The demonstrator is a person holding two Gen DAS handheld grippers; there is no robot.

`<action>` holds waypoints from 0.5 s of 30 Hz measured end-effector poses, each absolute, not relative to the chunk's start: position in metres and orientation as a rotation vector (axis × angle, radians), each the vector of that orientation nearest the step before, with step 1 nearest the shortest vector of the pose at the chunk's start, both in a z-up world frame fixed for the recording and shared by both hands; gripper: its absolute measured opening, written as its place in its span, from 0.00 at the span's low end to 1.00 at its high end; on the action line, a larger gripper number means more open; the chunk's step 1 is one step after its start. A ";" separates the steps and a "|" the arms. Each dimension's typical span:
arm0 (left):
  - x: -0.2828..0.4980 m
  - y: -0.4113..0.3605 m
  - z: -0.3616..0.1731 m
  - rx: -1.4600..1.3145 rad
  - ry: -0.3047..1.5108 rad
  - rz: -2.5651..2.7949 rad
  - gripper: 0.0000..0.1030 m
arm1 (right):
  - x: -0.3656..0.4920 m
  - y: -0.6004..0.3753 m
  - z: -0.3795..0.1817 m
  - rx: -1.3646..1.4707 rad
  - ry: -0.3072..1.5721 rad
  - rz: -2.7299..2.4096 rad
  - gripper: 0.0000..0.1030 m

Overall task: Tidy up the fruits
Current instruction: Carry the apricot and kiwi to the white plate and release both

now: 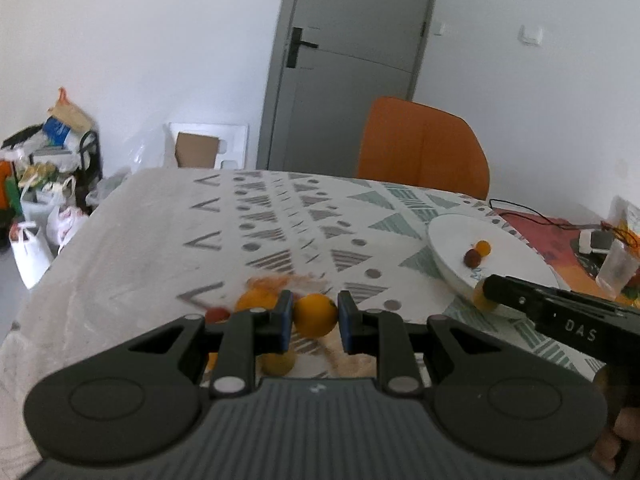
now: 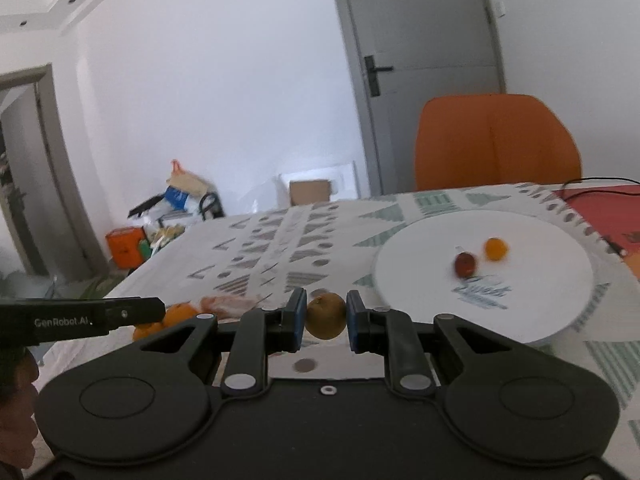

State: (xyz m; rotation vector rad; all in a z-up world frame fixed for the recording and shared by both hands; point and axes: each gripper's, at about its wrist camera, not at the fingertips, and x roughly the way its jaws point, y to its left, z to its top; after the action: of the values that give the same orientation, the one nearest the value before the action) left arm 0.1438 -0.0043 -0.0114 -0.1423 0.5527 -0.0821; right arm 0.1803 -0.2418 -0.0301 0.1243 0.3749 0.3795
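My left gripper is shut on an orange, held just above the patterned tablecloth. More oranges and a small red fruit lie beside it with an orange net bag. My right gripper is shut on a yellow-green citrus fruit, left of the white plate. The plate holds a small orange and a dark red fruit. In the left wrist view the plate is at the right, with the right gripper's finger at its near rim.
An orange chair stands behind the table's far edge. A black cable, a phone and a clear plastic cup lie right of the plate. Bags and boxes crowd the floor at the left. A grey door is behind.
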 end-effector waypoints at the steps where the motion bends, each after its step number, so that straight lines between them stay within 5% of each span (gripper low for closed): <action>1: 0.147 -0.010 -0.010 -0.129 0.552 -0.088 0.21 | 0.181 -0.248 -0.030 0.138 0.374 0.375 0.19; 10: 0.165 -0.056 -0.004 -0.086 0.541 -0.150 0.21 | 0.185 -0.290 -0.033 0.192 0.360 0.322 0.19; 15: 0.176 -0.078 -0.003 -0.056 0.540 -0.184 0.21 | 0.189 -0.307 -0.034 0.216 0.351 0.297 0.10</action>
State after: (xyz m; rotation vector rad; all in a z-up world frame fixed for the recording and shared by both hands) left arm 0.1759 -0.0779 -0.0028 -0.0560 0.5399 -0.1838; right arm 0.1888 -0.3067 -0.0340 0.2160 0.3505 0.2966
